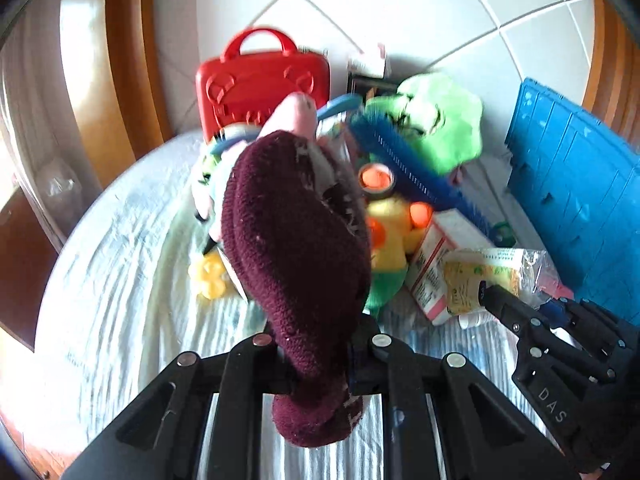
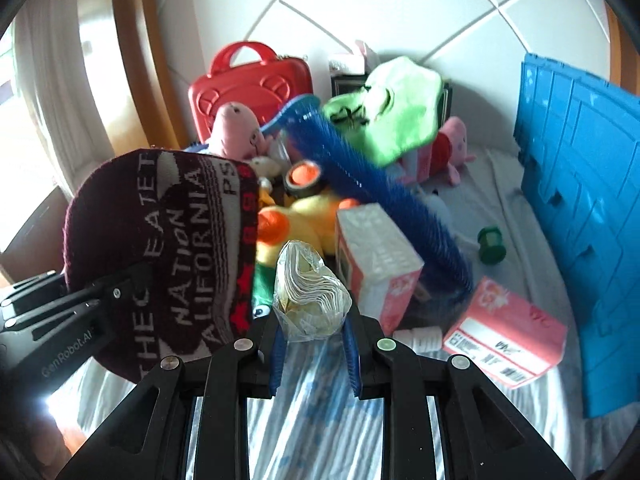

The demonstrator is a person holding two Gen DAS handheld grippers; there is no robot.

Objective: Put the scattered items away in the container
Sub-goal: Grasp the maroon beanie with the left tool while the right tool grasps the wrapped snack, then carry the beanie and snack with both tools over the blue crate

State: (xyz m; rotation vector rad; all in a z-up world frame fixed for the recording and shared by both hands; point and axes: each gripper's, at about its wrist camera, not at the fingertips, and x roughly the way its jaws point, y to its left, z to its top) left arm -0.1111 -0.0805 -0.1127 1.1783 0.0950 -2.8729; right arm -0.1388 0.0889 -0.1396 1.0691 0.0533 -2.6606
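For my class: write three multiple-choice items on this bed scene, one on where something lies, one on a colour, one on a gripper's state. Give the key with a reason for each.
1. Where is the blue crate?
A. On the right side of the bed
B. In front of the red case
C. Under the hat

2. What colour is the case with the handle?
A. Green
B. Red
C. Yellow

3. What is the left gripper doing?
A. Standing open, nothing in it
B. Shut on a pink box
C. Shut on the maroon hat

Key: 1 A, the crate stands at the right edge of both views. 2 B, its shell and handle are red. 3 C, the hat hangs pinched between the fingers.
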